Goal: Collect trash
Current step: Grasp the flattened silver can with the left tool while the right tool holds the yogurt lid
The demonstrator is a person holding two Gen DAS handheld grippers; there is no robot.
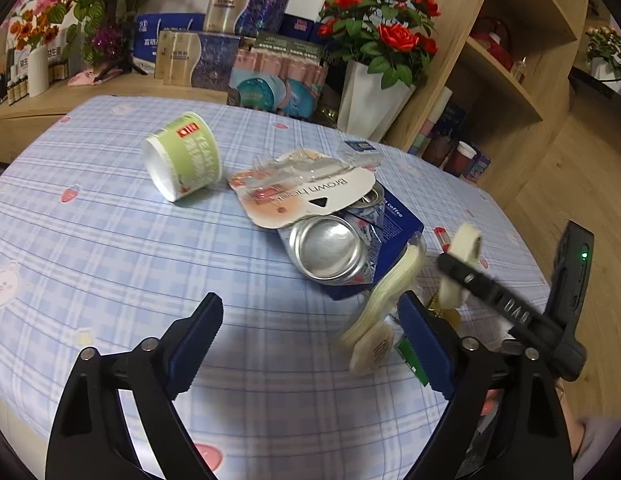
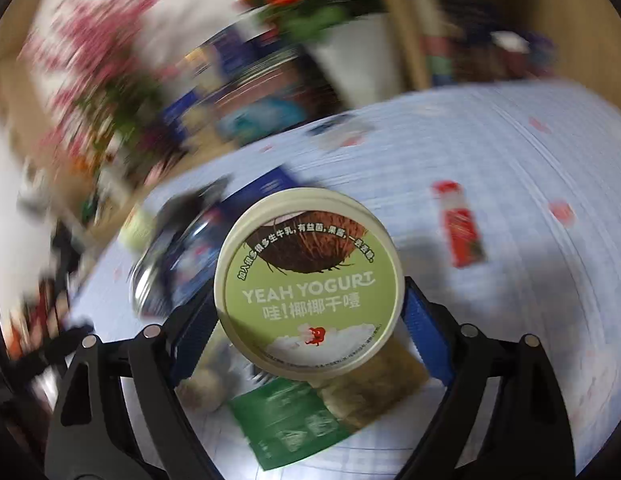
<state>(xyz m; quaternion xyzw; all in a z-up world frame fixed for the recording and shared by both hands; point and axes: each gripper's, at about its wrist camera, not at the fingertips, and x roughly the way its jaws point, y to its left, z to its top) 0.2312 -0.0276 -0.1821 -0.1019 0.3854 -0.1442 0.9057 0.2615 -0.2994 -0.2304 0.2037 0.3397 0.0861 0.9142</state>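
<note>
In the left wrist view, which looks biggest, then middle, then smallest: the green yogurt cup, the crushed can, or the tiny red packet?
1. green yogurt cup and crushed can: look about alike, and the can lies nearer the camera, so no ranking.
2. red packet: clearly smallest, partly hidden.

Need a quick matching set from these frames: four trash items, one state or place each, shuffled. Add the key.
1. yogurt lid
2. green yogurt cup
3. crushed can
4. red sachet

A. on its side on the tablecloth
B. flat on the cloth, alone
C. clamped in the right gripper
D. partly under a white card

Pairs: 1-C, 2-A, 3-D, 4-B
</note>
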